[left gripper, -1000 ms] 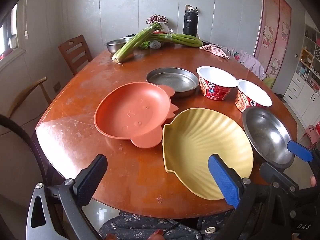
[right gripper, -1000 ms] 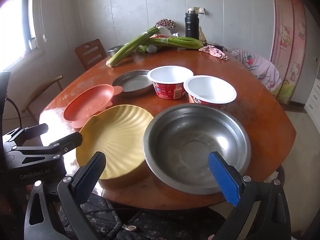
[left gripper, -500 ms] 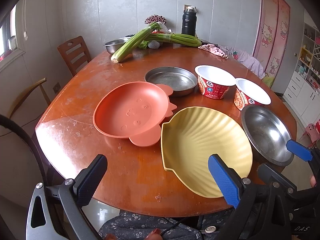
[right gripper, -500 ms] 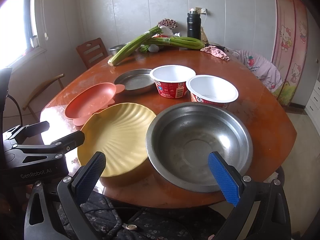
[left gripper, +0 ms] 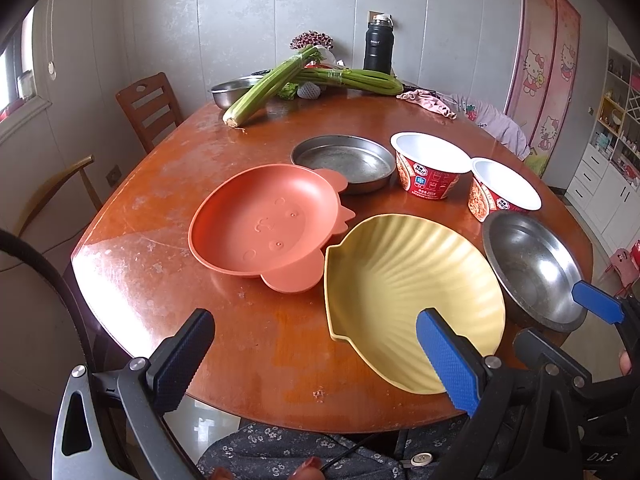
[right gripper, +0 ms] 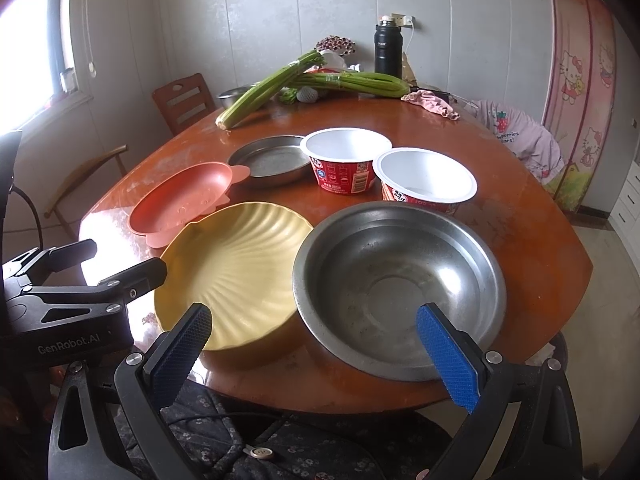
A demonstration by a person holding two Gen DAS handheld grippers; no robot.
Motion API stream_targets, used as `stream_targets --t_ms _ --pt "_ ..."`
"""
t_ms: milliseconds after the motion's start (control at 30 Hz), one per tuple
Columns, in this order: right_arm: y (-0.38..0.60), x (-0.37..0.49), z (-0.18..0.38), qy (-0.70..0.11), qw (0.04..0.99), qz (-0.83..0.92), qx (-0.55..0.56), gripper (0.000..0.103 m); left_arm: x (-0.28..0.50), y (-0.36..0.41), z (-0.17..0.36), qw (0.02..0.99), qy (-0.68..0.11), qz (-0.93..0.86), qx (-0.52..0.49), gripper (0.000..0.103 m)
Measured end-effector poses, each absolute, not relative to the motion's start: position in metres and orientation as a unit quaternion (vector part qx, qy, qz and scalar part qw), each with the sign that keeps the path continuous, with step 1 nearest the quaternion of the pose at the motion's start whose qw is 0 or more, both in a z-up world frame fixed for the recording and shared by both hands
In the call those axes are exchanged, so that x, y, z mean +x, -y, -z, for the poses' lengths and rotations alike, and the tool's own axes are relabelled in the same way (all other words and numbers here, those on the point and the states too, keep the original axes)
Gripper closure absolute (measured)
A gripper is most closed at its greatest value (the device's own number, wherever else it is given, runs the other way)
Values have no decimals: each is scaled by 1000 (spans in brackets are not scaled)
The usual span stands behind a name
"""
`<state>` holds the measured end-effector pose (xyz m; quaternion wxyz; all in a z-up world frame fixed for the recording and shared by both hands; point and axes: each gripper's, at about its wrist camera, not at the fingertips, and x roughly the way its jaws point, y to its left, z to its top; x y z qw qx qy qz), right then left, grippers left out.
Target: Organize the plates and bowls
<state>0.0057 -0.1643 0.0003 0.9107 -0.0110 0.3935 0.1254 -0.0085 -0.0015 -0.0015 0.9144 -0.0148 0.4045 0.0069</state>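
Note:
On the round wooden table (left gripper: 140, 216) lie an orange animal-shaped plate (left gripper: 264, 224), a yellow shell-shaped plate (left gripper: 404, 280), a large steel bowl (right gripper: 400, 284), a flat steel dish (left gripper: 344, 162) and two red-and-white paper bowls (right gripper: 346, 158) (right gripper: 426, 180). My left gripper (left gripper: 316, 360) is open and empty, above the table's near edge, in front of the yellow plate. My right gripper (right gripper: 316, 356) is open and empty, in front of the large steel bowl. The yellow plate also shows in the right wrist view (right gripper: 236, 268).
At the far side lie celery stalks (left gripper: 272, 80), a small steel bowl (left gripper: 232, 90), a black flask (left gripper: 378, 46) and a pink cloth (left gripper: 428, 102). Wooden chairs (left gripper: 148, 108) stand left of the table. White cabinets (left gripper: 604, 184) are on the right.
Both views have shifted very slightly; the grippers stay open and no dish has moved.

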Motion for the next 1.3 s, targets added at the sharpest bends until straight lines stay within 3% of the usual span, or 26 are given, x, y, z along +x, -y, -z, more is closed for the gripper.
stream_targets --t_ms 1300 --pt "158 17 -13 -394 910 -132 -12 1 -5 -8 -11 916 -401 -7 -22 2"
